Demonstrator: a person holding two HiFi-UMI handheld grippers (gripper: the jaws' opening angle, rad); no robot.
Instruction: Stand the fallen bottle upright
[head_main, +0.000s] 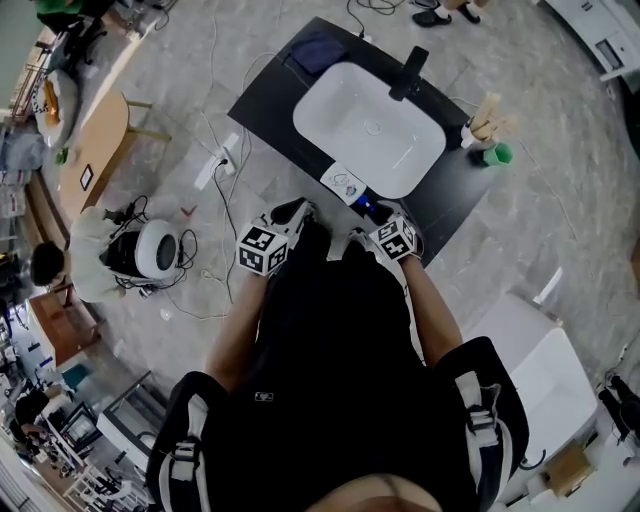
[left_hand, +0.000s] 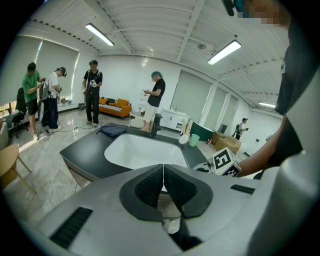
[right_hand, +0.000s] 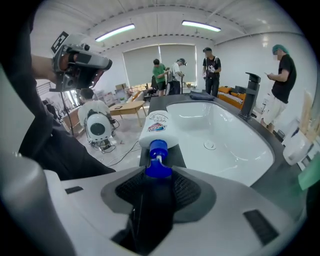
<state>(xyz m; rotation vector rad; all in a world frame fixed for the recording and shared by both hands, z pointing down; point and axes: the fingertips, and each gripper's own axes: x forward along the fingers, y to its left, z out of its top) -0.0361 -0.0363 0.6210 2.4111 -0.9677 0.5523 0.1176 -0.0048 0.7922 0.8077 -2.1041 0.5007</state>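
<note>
A white bottle (head_main: 345, 186) lies on its side on the black counter (head_main: 262, 98), along the near rim of the white sink (head_main: 312, 100). In the right gripper view the bottle (right_hand: 159, 127) points its blue pump head (right_hand: 159, 162) toward me. My right gripper (right_hand: 159, 174) is open, and the pump head sits between its fingertips. In the head view that gripper (head_main: 378, 228) is at the bottle's pump end. My left gripper (left_hand: 163, 169) is shut with nothing in it. It hovers off the counter's near left edge (head_main: 298, 213), aimed across the sink (left_hand: 145, 150).
A black faucet (head_main: 410, 72) stands at the sink's far side. A green cup (head_main: 500, 153) and a holder sit at the counter's right end, a dark cloth (head_main: 318, 50) at the far left. Cables and a white round device (head_main: 155, 248) lie on the floor; several people stand beyond.
</note>
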